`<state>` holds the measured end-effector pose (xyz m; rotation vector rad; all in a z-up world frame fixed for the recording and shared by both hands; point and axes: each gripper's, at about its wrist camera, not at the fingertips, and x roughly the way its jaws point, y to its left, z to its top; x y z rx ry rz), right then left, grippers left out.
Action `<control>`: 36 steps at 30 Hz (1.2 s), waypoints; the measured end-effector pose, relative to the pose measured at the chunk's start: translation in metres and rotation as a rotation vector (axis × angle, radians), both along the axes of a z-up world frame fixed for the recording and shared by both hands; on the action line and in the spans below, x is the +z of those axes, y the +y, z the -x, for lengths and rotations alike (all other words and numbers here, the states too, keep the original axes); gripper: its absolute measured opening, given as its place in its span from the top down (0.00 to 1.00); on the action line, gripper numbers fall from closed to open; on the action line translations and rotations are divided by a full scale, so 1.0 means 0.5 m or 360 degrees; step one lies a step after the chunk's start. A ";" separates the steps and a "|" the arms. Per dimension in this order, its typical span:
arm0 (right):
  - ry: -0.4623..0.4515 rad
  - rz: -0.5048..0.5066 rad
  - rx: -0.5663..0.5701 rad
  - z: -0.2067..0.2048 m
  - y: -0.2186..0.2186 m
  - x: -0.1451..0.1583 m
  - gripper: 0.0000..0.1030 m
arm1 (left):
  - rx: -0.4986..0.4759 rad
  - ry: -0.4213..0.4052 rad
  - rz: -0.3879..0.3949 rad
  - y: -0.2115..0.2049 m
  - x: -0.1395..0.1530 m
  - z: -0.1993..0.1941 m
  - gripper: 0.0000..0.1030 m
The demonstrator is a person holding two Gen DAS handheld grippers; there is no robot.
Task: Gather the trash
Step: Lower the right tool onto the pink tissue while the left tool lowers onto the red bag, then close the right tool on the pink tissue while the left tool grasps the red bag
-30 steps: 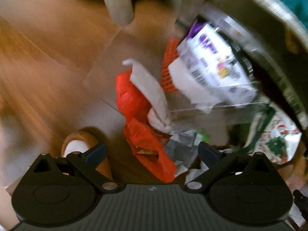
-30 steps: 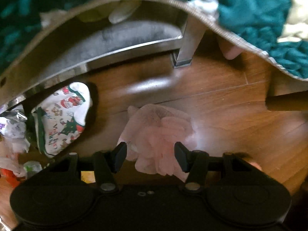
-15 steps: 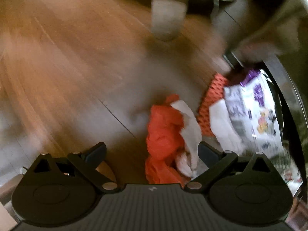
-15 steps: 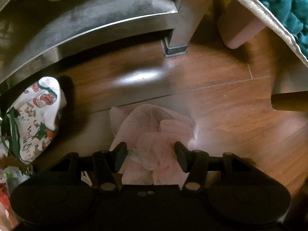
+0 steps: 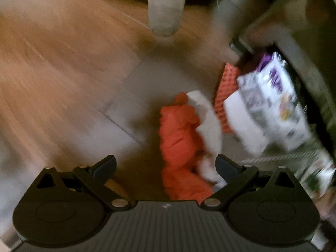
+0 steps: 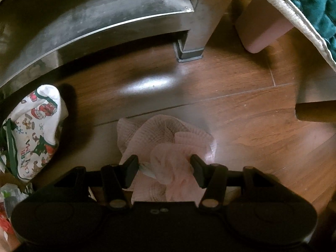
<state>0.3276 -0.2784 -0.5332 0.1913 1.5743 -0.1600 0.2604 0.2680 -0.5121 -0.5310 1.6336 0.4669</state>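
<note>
On the wooden floor (image 6: 241, 96), just in front of a metal frame (image 6: 100, 23), lies a pink mesh puff (image 6: 168, 142), and the right gripper (image 6: 164, 169) sits low over its near edge. Its jaws stand partly open with the gathered folds between them, the fingertips (image 6: 131, 168) near the mesh on each side, but I cannot tell whether they press it yet. To take it well, I would judge the jaws should close on the thick bunched middle, not on a loose outer ruffle, which would likely pull out; a straight lift ought to keep it from snagging.

The puff is pale pink, netted and crumpled into soft layers, with a flatter sheet behind and tighter ruffles toward the gripper. It looks light and springy, so a firm squeeze seems wise.

The left gripper (image 5: 166, 166) is wide open and holds nothing. It hangs above a second heap on the floor: an orange bag (image 5: 180, 138) crumpled with white paper (image 5: 208, 121), an orange net (image 5: 227, 84) beyond, and a white and purple wrapper (image 5: 273, 105) to the right. That view is blurred, so finer detail is lost.

A Christmas-print bag (image 6: 35, 132) lies left of the puff, well apart from it
</note>
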 end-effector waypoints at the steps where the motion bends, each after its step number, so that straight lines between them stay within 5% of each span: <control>1: 0.0000 0.0002 -0.0003 0.000 0.000 -0.002 0.46 | -0.0040 0.0032 -0.0021 -0.007 -0.008 0.000 0.02; 9: -0.0014 0.0027 0.0010 0.000 0.008 -0.009 0.46 | -0.0083 0.0029 -0.0127 -0.001 -0.048 -0.023 0.02; 14: -0.0017 0.0078 0.0068 -0.001 0.022 -0.014 0.48 | -0.0087 0.0059 -0.0081 -0.003 -0.079 -0.031 0.13; 19: -0.0038 0.0132 0.0142 -0.005 0.045 -0.005 0.51 | -0.0068 0.0055 -0.0002 -0.002 -0.092 -0.035 0.53; 20: -0.0041 0.0147 0.0163 -0.005 0.050 -0.003 0.53 | -0.0072 0.0065 0.0007 -0.006 -0.092 -0.035 0.56; 22: -0.0030 0.0202 0.0213 -0.001 0.060 0.003 0.82 | -0.0052 0.0116 0.0023 -0.028 -0.106 -0.038 0.59; 23: -0.0019 0.0236 0.0232 -0.001 0.065 0.004 0.84 | -0.0035 0.0138 0.0030 -0.028 -0.104 -0.039 0.61; 31: -0.0112 0.0213 0.0248 0.016 0.097 0.086 0.91 | 0.0019 0.0205 0.0010 -0.032 -0.025 -0.040 0.62; 36: -0.0182 0.0153 0.0193 0.049 0.107 0.185 0.91 | 0.0045 0.0163 -0.0030 -0.065 0.087 -0.025 0.62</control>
